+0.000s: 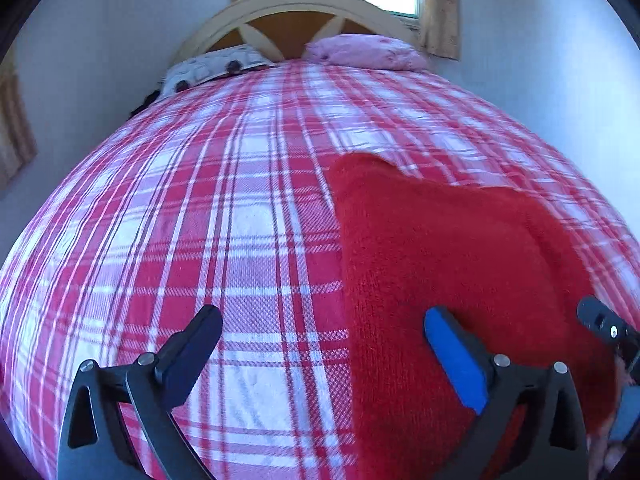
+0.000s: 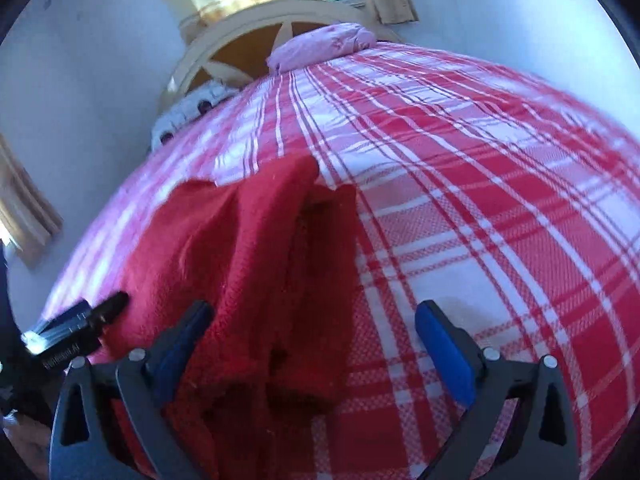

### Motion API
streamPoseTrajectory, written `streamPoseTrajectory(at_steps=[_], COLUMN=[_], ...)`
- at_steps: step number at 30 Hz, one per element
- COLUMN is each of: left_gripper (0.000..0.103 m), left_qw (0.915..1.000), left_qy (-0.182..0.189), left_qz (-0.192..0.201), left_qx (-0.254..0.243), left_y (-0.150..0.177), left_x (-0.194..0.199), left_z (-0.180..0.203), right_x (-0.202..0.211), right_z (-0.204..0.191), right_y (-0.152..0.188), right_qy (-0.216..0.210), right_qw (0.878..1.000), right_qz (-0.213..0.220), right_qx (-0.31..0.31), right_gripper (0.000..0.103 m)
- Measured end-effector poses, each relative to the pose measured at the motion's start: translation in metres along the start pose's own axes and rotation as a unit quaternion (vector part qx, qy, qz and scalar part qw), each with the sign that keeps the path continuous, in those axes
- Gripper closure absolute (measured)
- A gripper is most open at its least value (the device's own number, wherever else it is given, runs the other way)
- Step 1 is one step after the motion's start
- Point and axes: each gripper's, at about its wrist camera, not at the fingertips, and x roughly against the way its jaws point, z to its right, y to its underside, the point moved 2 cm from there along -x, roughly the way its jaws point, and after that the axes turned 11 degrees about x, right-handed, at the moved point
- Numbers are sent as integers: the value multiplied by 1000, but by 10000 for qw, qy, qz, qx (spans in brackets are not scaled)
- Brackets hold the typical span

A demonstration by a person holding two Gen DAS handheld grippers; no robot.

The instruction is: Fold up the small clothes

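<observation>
Hovering both tongs, left tongs (image 1: 322, 336) and right tongs (image 2: 314, 330), spread wide, gripping nothing, over red knit garment (image 1: 440, 264) on bed (image 1: 200, 220). Risk: my next pinch snags checked bedspread too, or bunched right side folds crooked.

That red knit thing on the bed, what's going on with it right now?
A person is working over a bed with a hand-held gripper in each hand, folding a small red knit garment that lies on the red and white plaid bedspread. The left gripper and the right gripper both stand wide open, so neither holds the cloth. In the right wrist view the garment looks bunched into ridges rather than flat. Two pillows sit by the headboard.
</observation>
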Motion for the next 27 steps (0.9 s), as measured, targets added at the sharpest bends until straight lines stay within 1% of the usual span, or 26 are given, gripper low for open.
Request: streamPoseTrajectory(at_steps=[2,4,5,6,9,10,11,12,14,15,17,18,19,20,21,22,23,25,27], left_gripper=[2,2,2,2,2,2,2,2,2,2,2,8,13,20,33,39,41,49,58], left_qw=[9991,9977,9971,9968,9941,9937,9918,9870,9779,9757,9763,9763,9749,9760,9766,9749,9763,9787,9819], left_qy=[351,538,628,687,989,940,910,1066,1349,1402,1433,1466,1561,1561,1586,1721,1677,1639,1565], left_qz=[212,339,305,218,-342,-518,-805,-1060,-1296,-1335,-1325,-1323,-1342,-1287,-1241,-1231,-1187,-1066,-920], left_qx=[125,253,305,335,288,314,408,567,937,1025,939,883,852,803,750,691,676,622,533], left_y=[-12,-24,-29,-33,-35,-32,-27,-20,-9,-7,-6,-8,-10,-12,-13,-13,-14,-14,-13], left_x=[14,18,15,11,-22,-32,-47,-57,-67,-69,-71,-72,-72,-70,-68,-66,-65,-62,-56], left_z=[-10,-14,-14,-12,2,5,7,9,10,10,16,18,20,23,26,33,33,38,40], right_x=[11,18,18,17,8,3,-5,-12,-36,-45,-50,-49,-48,-47,-48,-48,-48,-49,-47], right_z=[6,11,12,12,4,2,-2,-3,-10,-14,-25,-26,-26,-25,-24,-22,-20,-19,-21], right_y=[1,1,-1,-5,-23,-25,-29,-29,-24,-20,-15,-16,-16,-16,-15,-15,-15,-14,-15], right_qy=[-92,-237,-322,-379,-404,-357,-347,-374,-492,-455,-162,-195,-378,-445,-464,-494,-528,-576,-597], right_qw=[9996,9987,9982,9979,9986,9990,9992,9991,9975,9972,9978,9977,9974,9973,9973,9972,9972,9971,9970], right_qz=[191,274,245,192,103,47,-65,-156,-491,-597,-560,-541,-491,-470,-471,-475,-482,-474,-454], right_qx=[-181,-355,-446,-486,-340,-256,-187,-154,-99,-16,326,368,355,336,313,285,236,182,179], right_gripper=[0,0,0,0,0,0,0,0,0,0,1,6,24,36,39,43,44,45,50])
